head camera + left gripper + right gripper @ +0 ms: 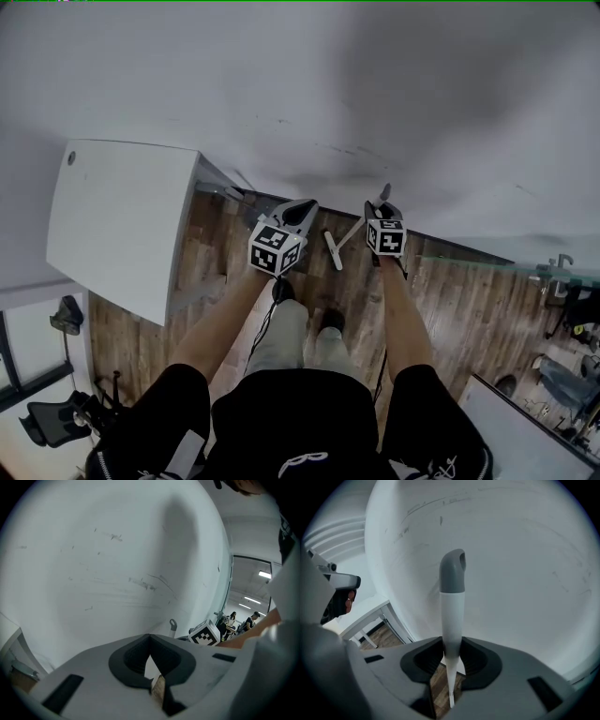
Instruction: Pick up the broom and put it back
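The broom (349, 236) has a thin white handle with a grey cap and a small white head (334, 251) that rests on the wood floor close to the wall. My right gripper (382, 208) is shut on the upper part of the handle. In the right gripper view the handle (452, 616) stands up between the jaws of my right gripper (452, 641), with the grey cap (453, 573) in front of the white wall. My left gripper (298, 214) is beside it on the left. Its jaws (150, 639) meet with nothing between them. From there the broom's cap (173, 624) shows to the right.
A white wall (375, 84) fills the space ahead. A white table (122, 225) stands at the left against it. An office chair (56, 412) is at bottom left, and a glass partition (525, 267) and clutter are at the right. People (253, 620) stand far off.
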Demonstrator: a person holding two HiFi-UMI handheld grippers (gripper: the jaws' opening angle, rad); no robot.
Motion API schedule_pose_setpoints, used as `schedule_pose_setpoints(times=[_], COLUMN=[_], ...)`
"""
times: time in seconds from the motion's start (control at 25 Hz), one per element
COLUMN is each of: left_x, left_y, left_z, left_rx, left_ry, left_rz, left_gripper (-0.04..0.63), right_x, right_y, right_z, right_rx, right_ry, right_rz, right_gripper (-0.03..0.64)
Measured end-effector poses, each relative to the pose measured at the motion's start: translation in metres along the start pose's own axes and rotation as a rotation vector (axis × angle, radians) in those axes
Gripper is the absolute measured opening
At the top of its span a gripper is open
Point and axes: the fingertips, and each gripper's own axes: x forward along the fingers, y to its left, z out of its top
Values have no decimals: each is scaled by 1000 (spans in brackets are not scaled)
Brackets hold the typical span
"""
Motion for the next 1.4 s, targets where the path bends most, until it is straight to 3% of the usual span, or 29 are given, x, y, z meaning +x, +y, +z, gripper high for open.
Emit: schedule_pose_setpoints(times=[0.32,0.76,1.0,1.4], left_x=[1,-14,-32,-75], left_y=[19,9,-18,-92], left_z=[0,10,22,36], left_rx=[-12,1,22,38], left_ry=[-4,-28,-60,-136], left_rz=[4,30,56,109], left_gripper=[17,17,17,17], right_x=[10,-10,-49,-143], right_y=[-10,-12,-12,5], right_z=[5,9,15,28], right_rx=[38,49,31,-29], right_ry=[-1,-8,-56,-181], right_rz=[-39,-49,-37,56], right_gripper=[121,198,199,199])
